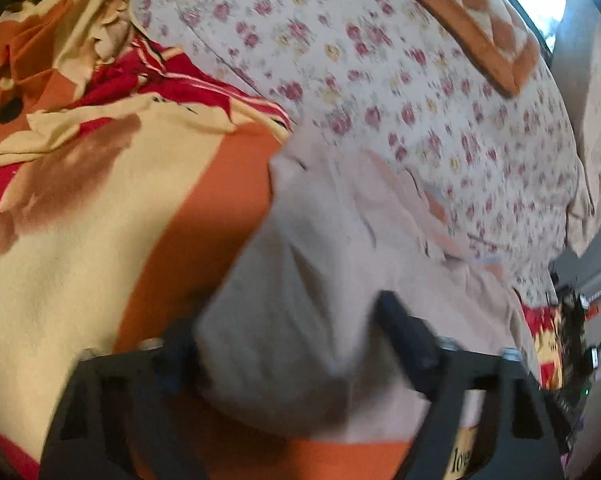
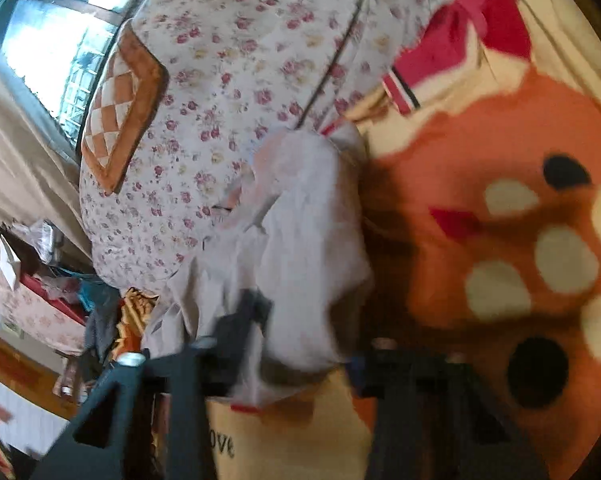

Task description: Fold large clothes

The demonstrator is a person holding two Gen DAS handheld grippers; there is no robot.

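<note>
Lying on the bed between both tools, the big pale pinkish-white cloth garment (image 1: 320, 280) is being held up at one edge so it can be folded over. In the left wrist view the left gripper (image 1: 288, 344) is wide apart w/ a fat bunch of the cloth sitting between its fingers; it looks more like it is being cradled than pinched, so a real grip can't be told. In the right wrist view the right gripper (image 2: 300, 332) is also being kept wide, w/ the garment (image 2: 300, 240) bunched in the gap; the pics are blurry, so a firm hold can't be told there either.

Under the garment an orange, cream & red soft blanket w/ spots (image 2: 500, 220) is being used as the bed top. A white flowery quilt (image 1: 400, 80) is lying just beside, & a brown checked cushion (image 2: 120, 108) is resting on it. Prob. the lumpy blanket folds (image 1: 60, 40) are getting in the way of a flat fold. Messy stuff is sitting near the bed edge (image 2: 60, 280).
</note>
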